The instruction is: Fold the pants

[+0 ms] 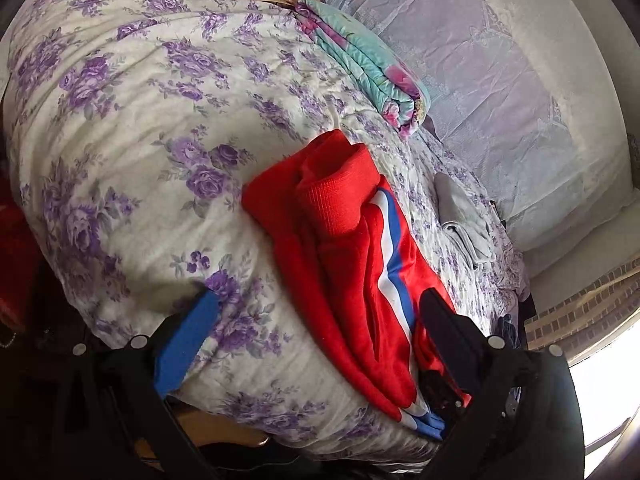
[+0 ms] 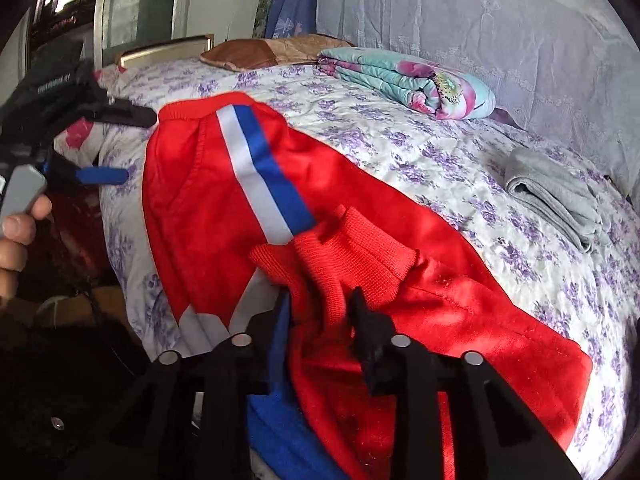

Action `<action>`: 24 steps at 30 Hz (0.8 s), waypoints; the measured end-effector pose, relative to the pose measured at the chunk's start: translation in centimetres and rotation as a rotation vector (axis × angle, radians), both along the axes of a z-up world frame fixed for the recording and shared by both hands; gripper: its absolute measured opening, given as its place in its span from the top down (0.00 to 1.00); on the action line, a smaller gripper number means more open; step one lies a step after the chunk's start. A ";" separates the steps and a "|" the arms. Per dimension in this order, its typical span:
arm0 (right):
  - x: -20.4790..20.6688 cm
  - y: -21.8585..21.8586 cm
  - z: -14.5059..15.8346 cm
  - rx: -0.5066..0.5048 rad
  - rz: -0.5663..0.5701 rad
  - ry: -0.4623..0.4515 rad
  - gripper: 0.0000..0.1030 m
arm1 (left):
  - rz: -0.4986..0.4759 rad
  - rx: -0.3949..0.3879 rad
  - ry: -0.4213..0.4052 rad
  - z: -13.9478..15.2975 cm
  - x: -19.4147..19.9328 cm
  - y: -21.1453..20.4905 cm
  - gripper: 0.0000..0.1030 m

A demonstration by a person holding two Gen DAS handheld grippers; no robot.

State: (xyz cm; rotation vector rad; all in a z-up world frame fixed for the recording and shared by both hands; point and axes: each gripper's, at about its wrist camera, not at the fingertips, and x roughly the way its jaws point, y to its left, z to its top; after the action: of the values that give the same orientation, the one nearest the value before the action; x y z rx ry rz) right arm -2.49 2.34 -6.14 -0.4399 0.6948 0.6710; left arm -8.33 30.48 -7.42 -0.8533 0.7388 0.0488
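The red pants (image 2: 360, 264) lie partly folded on the bed (image 1: 120, 120), cuffs doubled back over the legs. We judge them soft, light and fleecy, likely to sag and slip out of square, so we would take the layered edge near the ribbed cuffs (image 2: 352, 240). Our left hand-held gripper (image 1: 316, 320) gapes wide, holding nothing. The right hand-held gripper (image 2: 316, 312) straddles the cloth; we cannot tell if it grips.
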 end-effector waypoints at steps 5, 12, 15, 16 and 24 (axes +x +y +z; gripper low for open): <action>0.3 -4.8 4.2 0.062 -0.111 -0.074 0.81 | -0.004 -0.020 -0.006 0.0 -0.2 0.2 0.05; 0.1 -7.8 5.4 0.088 -0.138 -0.007 0.78 | -0.005 -0.014 -0.009 0.0 -0.1 0.0 0.05; 1.0 -4.8 0.4 0.068 -0.046 0.140 0.59 | -0.001 -0.016 -0.007 0.2 0.0 -0.1 0.05; 0.9 -4.6 -0.3 0.068 -0.050 0.139 0.57 | -0.004 -0.019 -0.007 0.2 0.0 -0.1 0.05; -0.7 -7.4 4.3 0.172 -0.049 0.086 0.52 | 0.005 -0.030 -0.011 0.1 -0.2 0.3 0.05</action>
State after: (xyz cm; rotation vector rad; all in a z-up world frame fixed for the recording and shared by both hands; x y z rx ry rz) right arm -3.15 -5.07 -1.82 -0.2362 0.7200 0.6999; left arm -8.57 30.76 -7.28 -0.8838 0.7287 0.0378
